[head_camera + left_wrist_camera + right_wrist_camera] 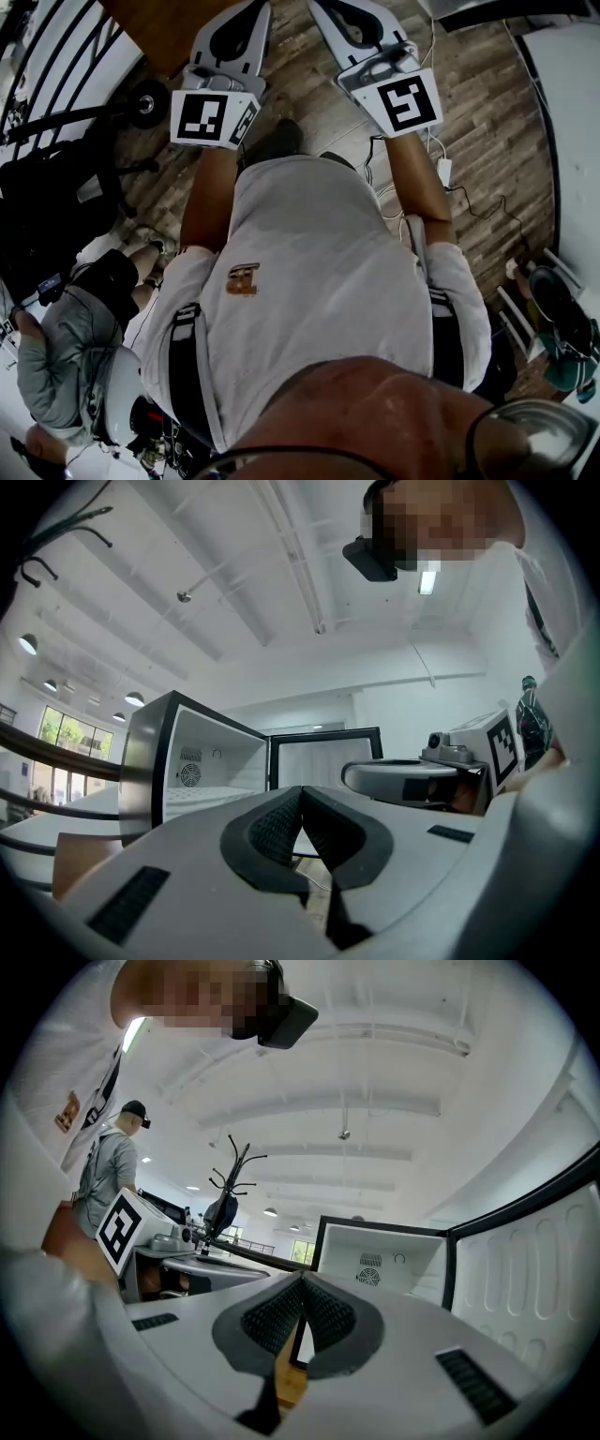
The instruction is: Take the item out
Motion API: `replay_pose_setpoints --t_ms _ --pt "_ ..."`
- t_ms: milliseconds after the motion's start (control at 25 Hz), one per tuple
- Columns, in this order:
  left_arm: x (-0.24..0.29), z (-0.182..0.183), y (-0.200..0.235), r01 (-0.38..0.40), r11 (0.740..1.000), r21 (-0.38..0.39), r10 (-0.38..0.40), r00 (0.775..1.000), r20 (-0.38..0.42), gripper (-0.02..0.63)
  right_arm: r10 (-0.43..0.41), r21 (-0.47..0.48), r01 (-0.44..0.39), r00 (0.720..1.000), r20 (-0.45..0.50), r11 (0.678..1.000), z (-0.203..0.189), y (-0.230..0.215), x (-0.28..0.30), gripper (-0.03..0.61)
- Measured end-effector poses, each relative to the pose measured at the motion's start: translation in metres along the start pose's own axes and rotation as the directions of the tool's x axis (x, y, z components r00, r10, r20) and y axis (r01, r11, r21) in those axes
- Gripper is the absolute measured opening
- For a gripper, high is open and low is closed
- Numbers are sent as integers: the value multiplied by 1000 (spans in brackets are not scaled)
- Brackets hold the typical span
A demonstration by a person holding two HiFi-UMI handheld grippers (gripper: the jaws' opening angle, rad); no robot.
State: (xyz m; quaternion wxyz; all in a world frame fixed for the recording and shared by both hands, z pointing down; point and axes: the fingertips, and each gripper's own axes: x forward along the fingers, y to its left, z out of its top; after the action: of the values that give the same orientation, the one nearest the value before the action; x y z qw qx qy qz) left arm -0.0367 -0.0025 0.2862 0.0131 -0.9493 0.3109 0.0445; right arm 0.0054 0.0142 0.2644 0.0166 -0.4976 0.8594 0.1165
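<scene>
Head view, left gripper (pixel 246 17): held out ahead of the person's chest, over the wooden floor (pixel 487 112), marker cube (pixel 211 117) nearest the body.
Head view, right gripper (pixel 339 14): right alongside, near but apart, pointing the same way.
Left gripper view, left fingers (pixel 273 836): tips pressed together, nothing between them.
Left gripper view, fridge (pixel 150 761): dead ahead, door (pixel 323 758) swung wide; white interior shows a shelf (pixel 202 797) and a fan grille (pixel 190 775).
Right gripper view, right fingers (pixel 269 1323): closed tip to tip, empty as well.
Right gripper view, fridge: open, ahead and to the right, door at the picture's right edge.
Item: can't be made out in any view.
</scene>
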Motion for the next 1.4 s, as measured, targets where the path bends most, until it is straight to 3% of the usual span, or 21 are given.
replay_pose_setpoints --t_ms 280,840,1400 --pt "45 -7 43 10 1000 0 -10 1000 -12 18 -1 -20 1 1000 -7 1000 -14 -39 48 34" --pt "93 -14 140 51 999 -7 -51 999 -5 18 -25 -77 22 999 -37 997 -40 -70 148 34" --pt "125 -25 173 43 999 -31 -44 999 -18 18 1 -144 -14 996 -88 989 -65 -97 188 34"
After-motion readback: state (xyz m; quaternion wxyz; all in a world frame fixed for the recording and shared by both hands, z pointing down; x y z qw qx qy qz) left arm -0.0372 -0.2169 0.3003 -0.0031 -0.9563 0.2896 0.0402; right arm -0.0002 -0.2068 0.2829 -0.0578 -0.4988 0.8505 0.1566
